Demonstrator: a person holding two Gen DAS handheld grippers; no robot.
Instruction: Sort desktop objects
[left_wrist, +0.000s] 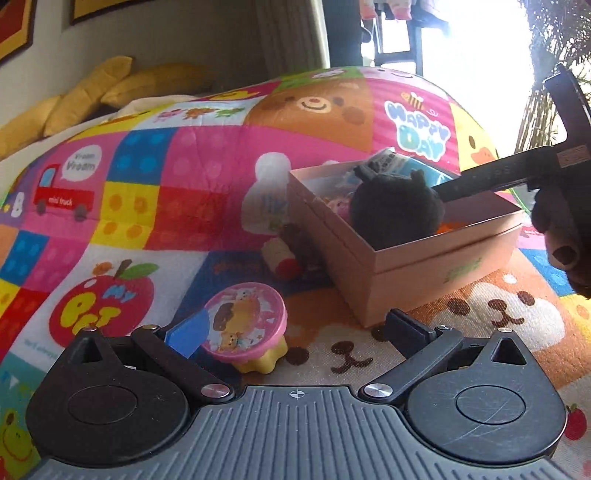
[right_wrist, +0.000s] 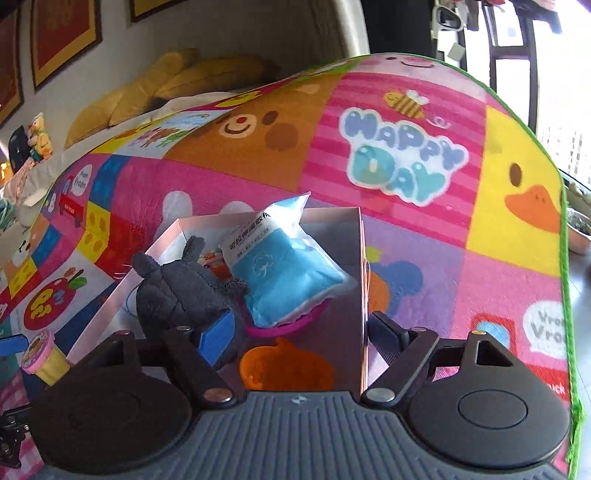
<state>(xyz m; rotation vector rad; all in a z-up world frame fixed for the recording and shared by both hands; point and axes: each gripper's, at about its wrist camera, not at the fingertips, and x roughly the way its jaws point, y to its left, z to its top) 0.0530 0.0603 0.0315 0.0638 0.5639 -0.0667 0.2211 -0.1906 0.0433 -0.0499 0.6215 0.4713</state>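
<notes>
A pink cardboard box (left_wrist: 436, 254) stands on a colourful play mat and holds a dark grey plush toy (left_wrist: 395, 210), a blue packet (right_wrist: 284, 277) and an orange cup (right_wrist: 284, 365). My left gripper (left_wrist: 295, 332) is open, its blue pad beside a pink-lidded yellow toy tub (left_wrist: 247, 325) on the mat. My right gripper (right_wrist: 299, 332) is open over the box's near edge, its blue pad touching the plush (right_wrist: 184, 291). The right gripper's finger (left_wrist: 491, 177) reaches into the box in the left wrist view.
A small toy with a red end (left_wrist: 284, 258) lies on the mat left of the box. Yellow cushions (left_wrist: 92, 96) sit behind the mat. The mat's green edge (right_wrist: 565, 258) runs along the right, with floor beyond. The toy tub also shows in the right wrist view (right_wrist: 44, 358).
</notes>
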